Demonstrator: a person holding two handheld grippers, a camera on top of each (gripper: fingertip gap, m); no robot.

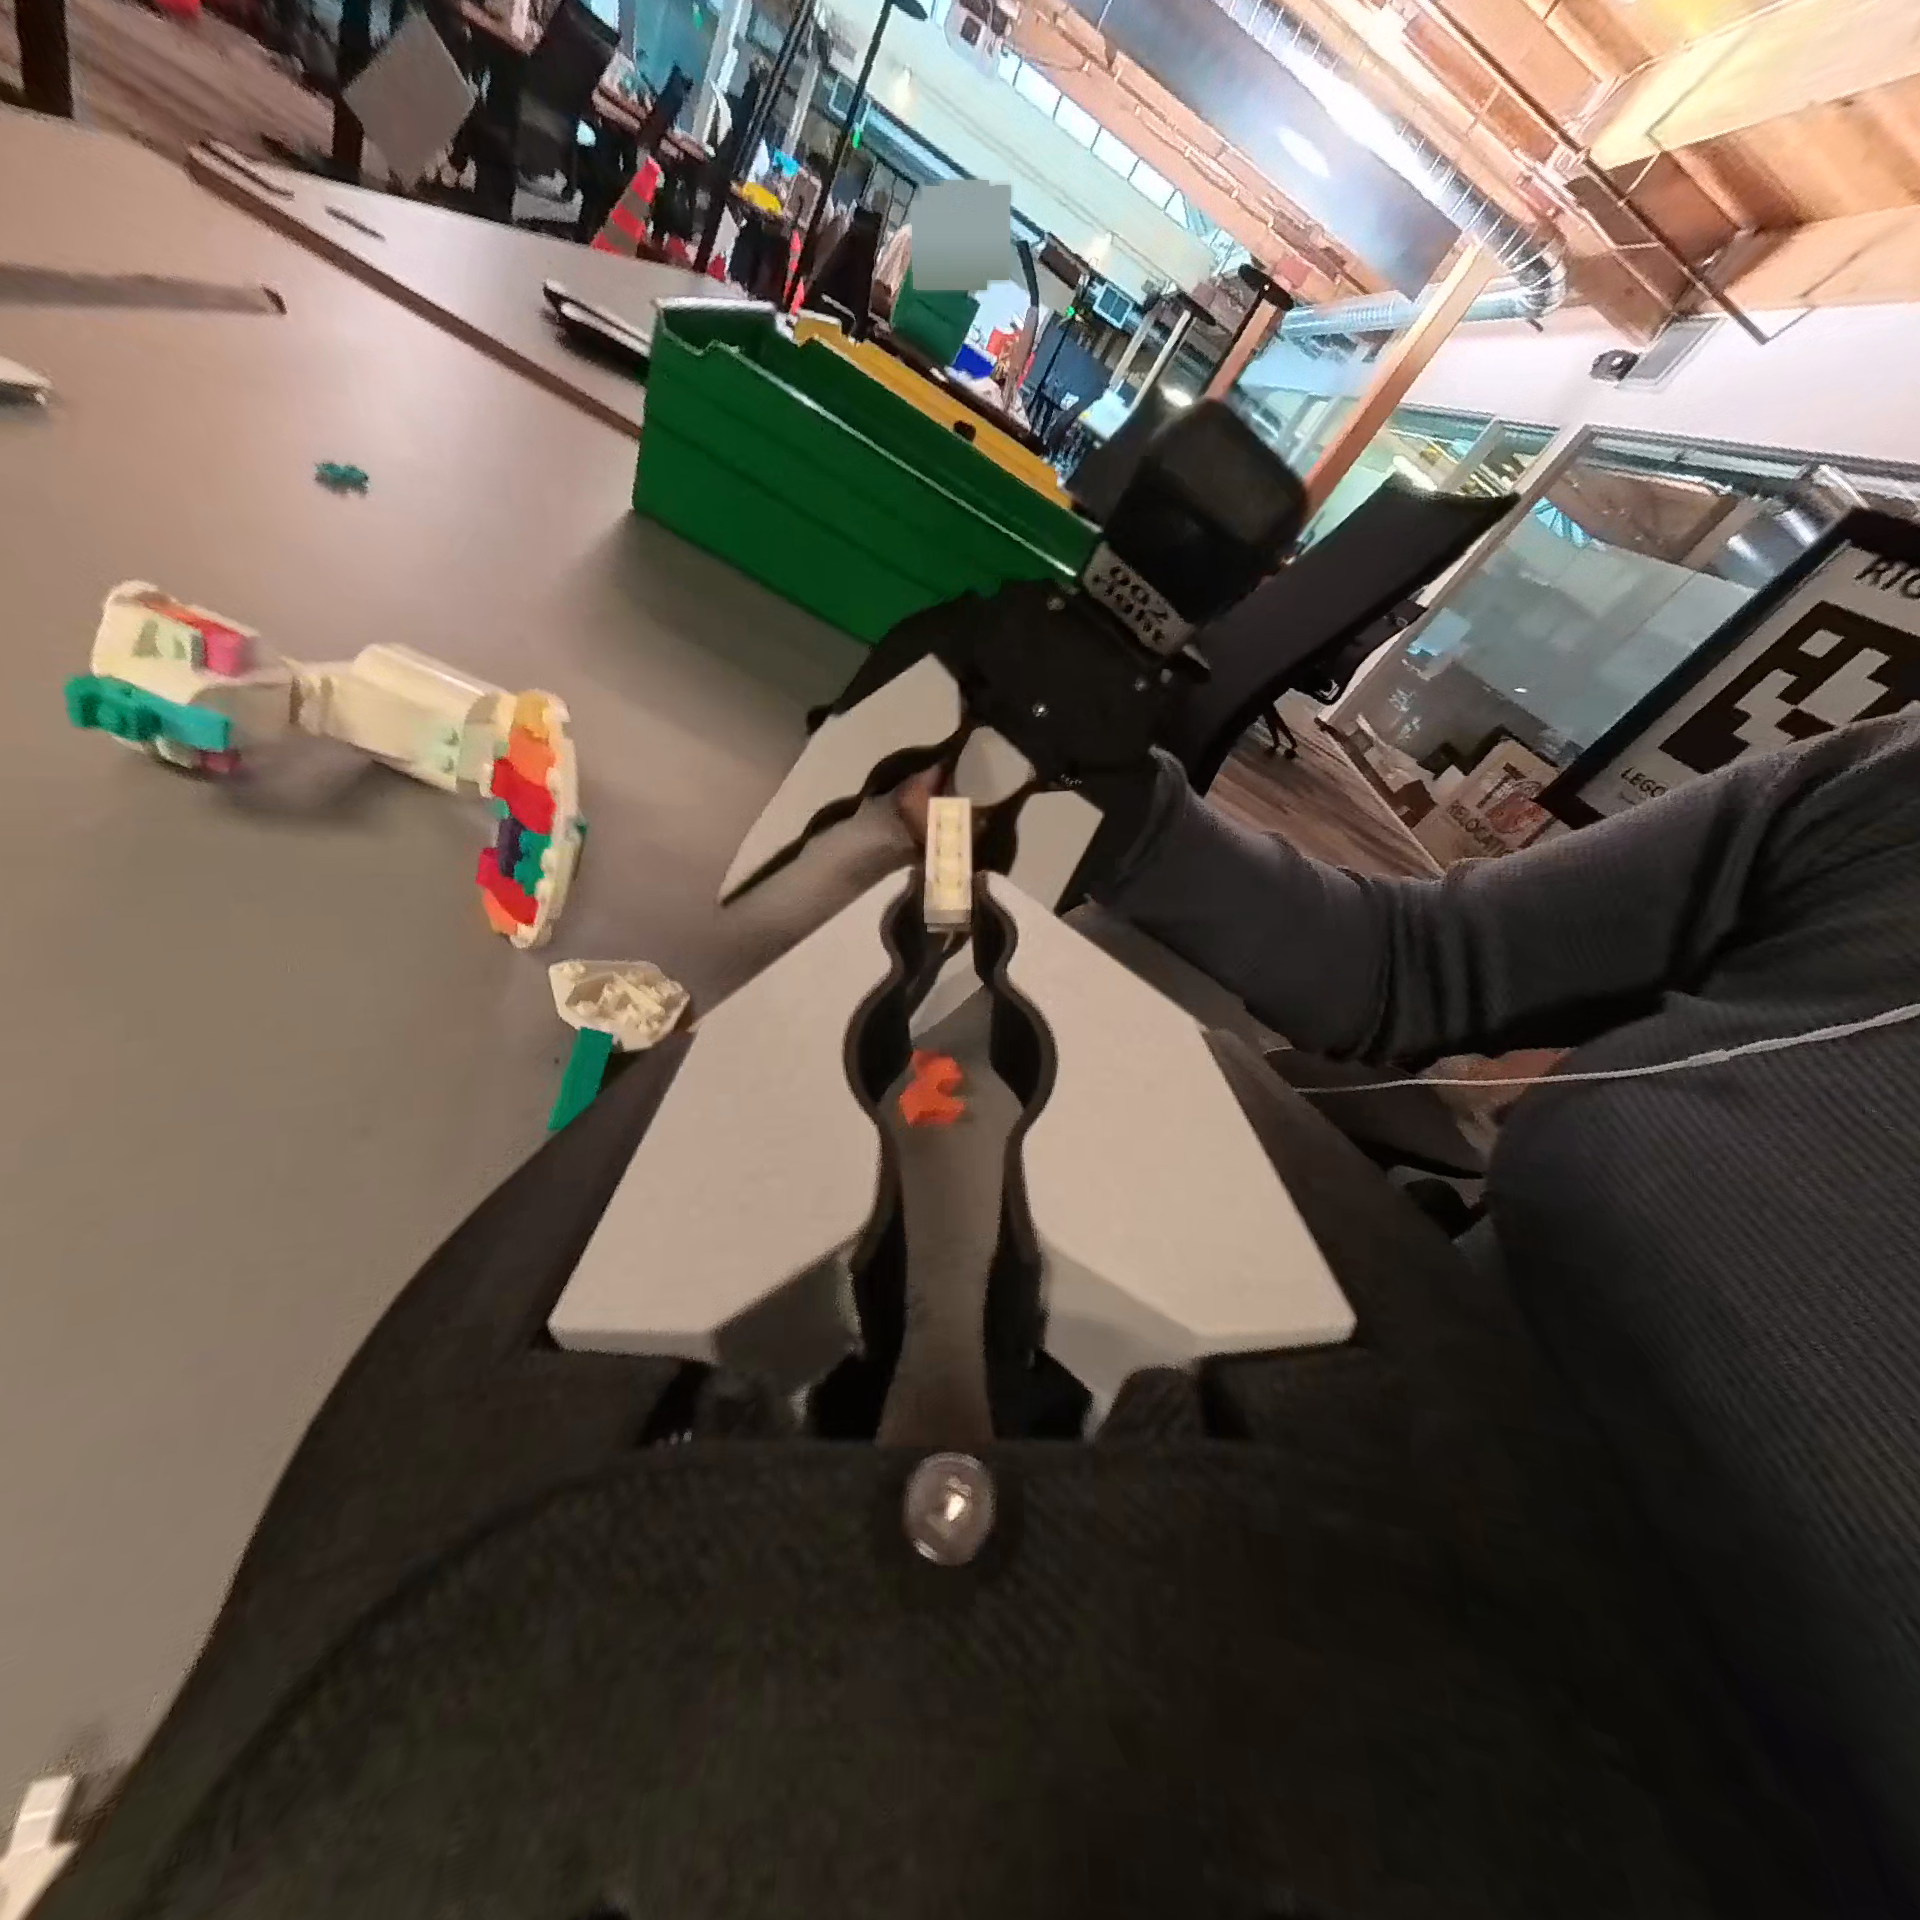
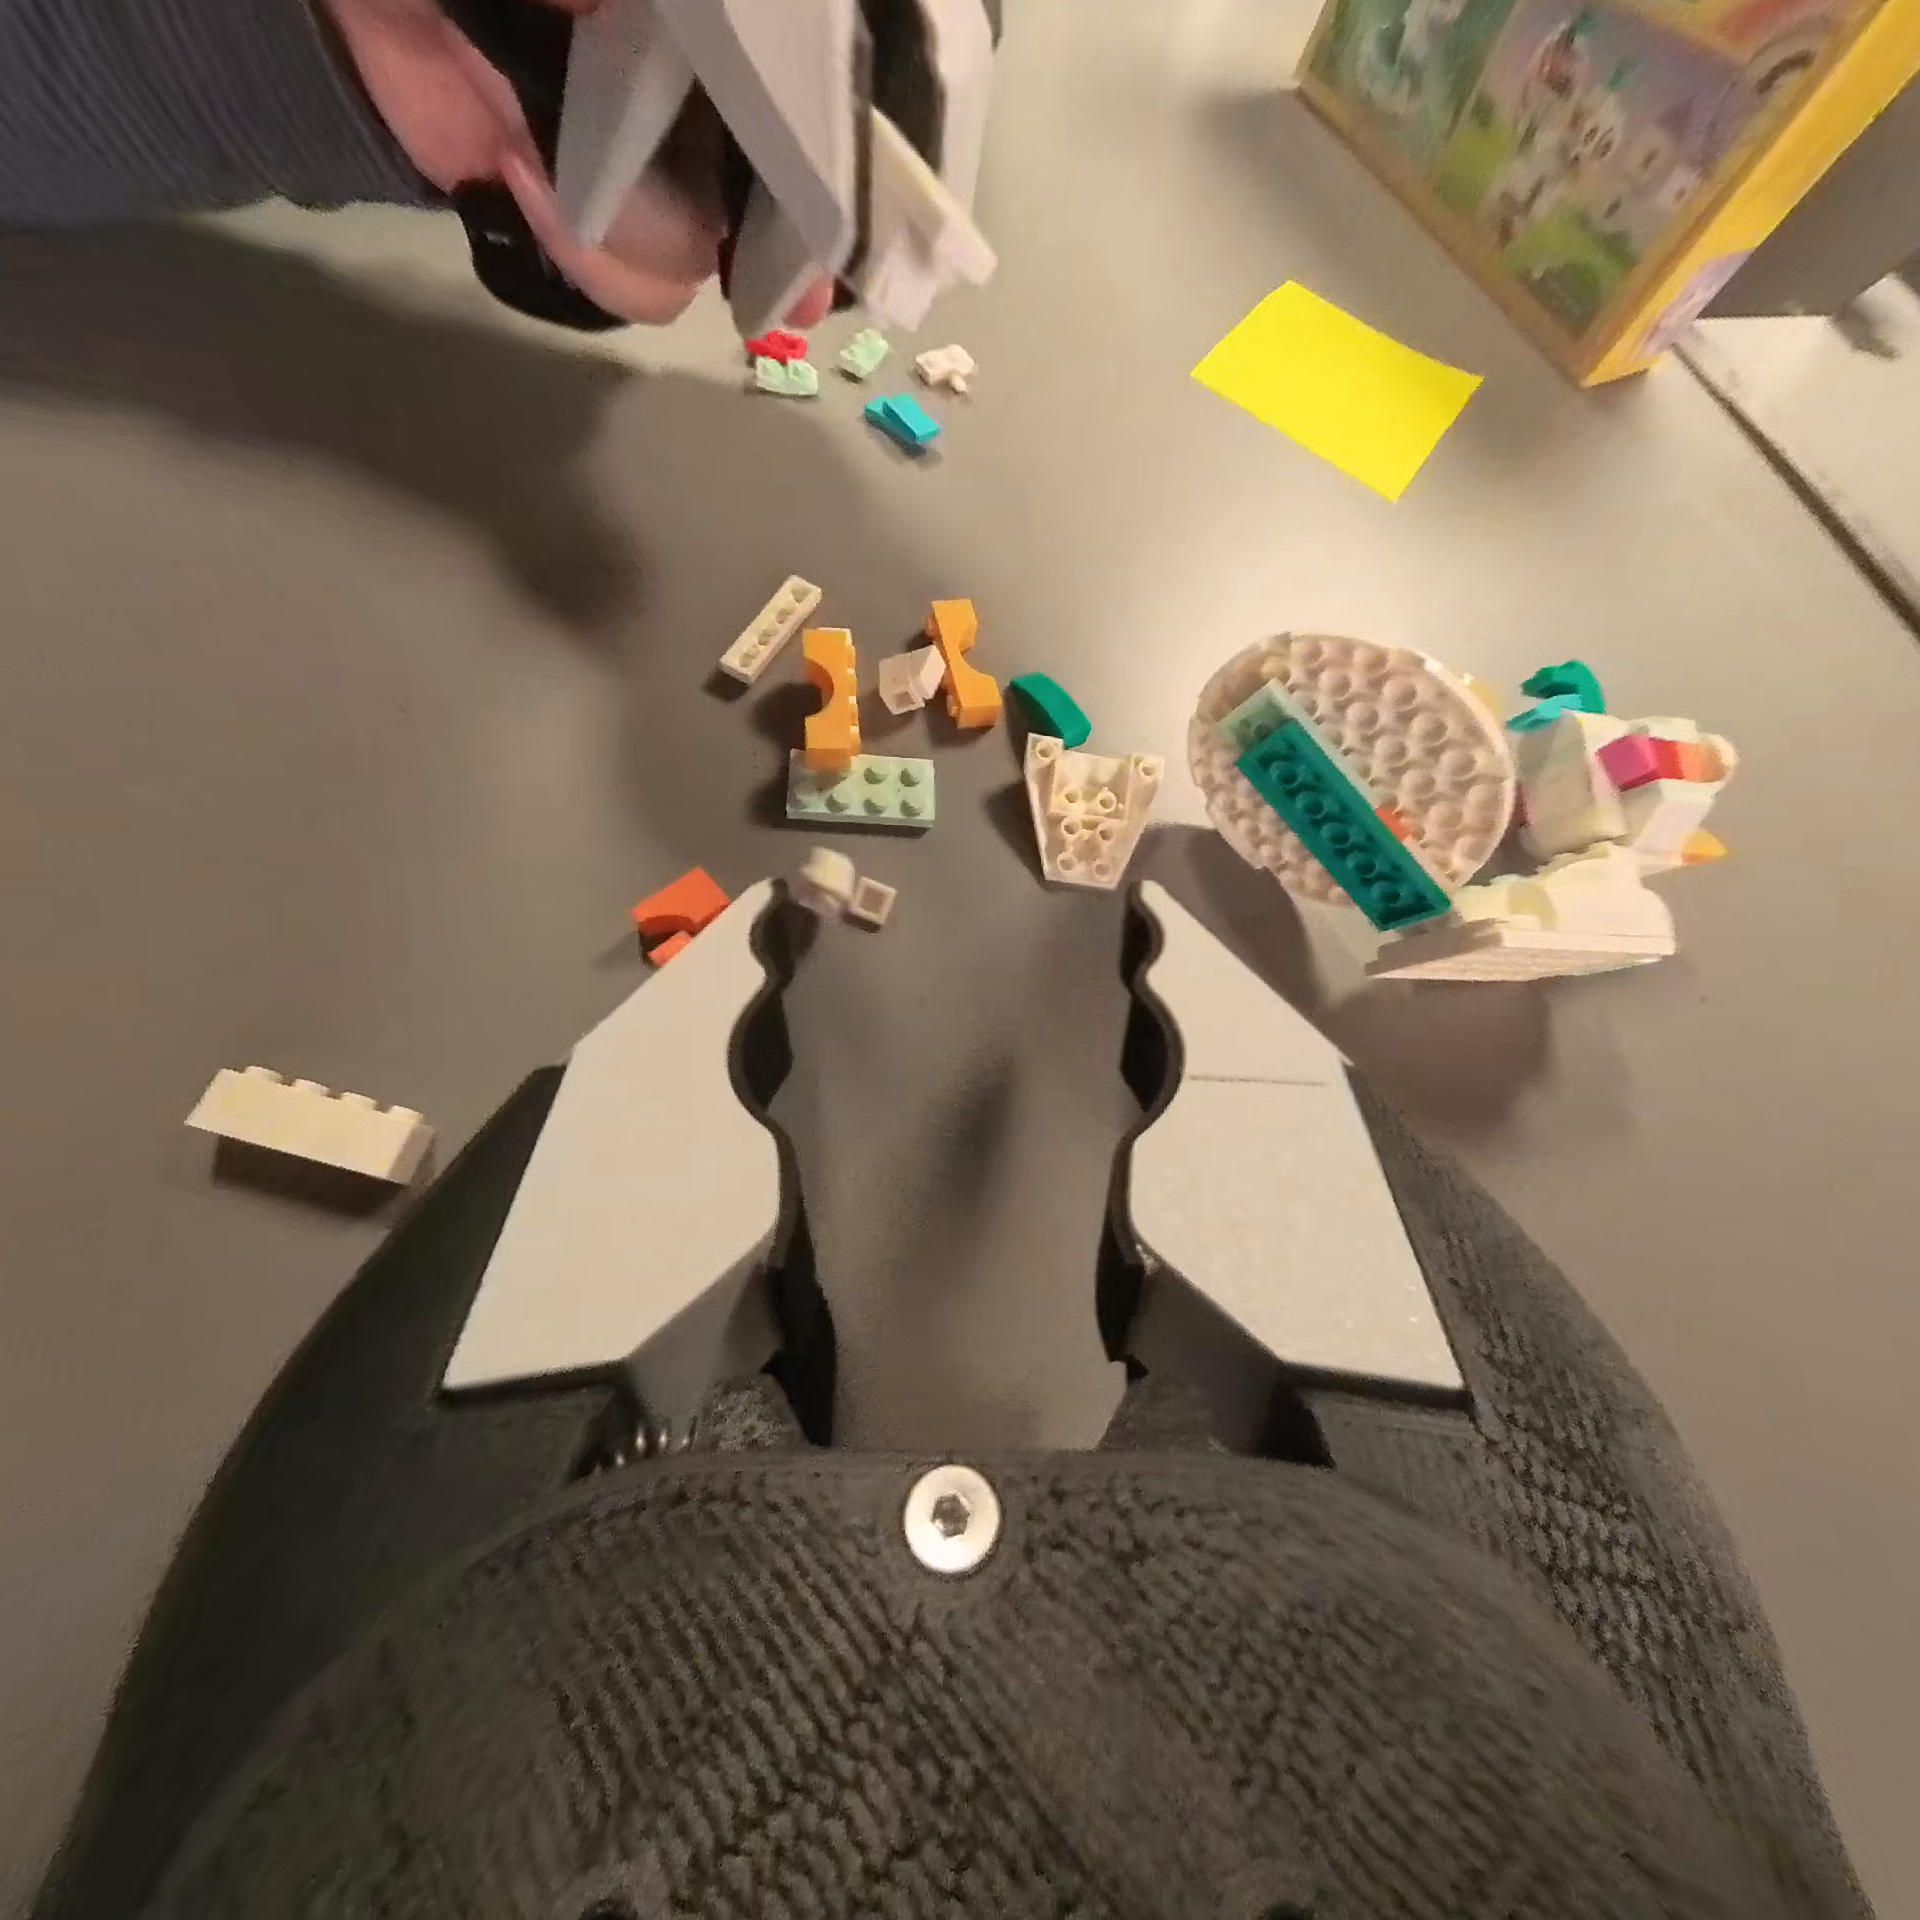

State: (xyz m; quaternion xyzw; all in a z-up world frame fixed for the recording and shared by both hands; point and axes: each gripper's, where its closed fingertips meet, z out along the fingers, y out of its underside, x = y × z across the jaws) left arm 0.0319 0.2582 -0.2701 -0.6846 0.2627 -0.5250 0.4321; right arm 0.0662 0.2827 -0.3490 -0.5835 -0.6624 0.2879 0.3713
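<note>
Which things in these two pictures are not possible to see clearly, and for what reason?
- Left wrist view: left gripper covers the lower end of the white brick it holds.
- Left wrist view: its finger hides part of the green piece.
- Right wrist view: the box is cut off by the frame edge.
- Right wrist view: left gripper's white piece is motion-blurred.

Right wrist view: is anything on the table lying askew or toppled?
Yes. The brick model right of the open right gripper lies tipped on its side, its round white studded plate facing up at an angle. Loose bricks are scattered ahead on the grey table.
</note>
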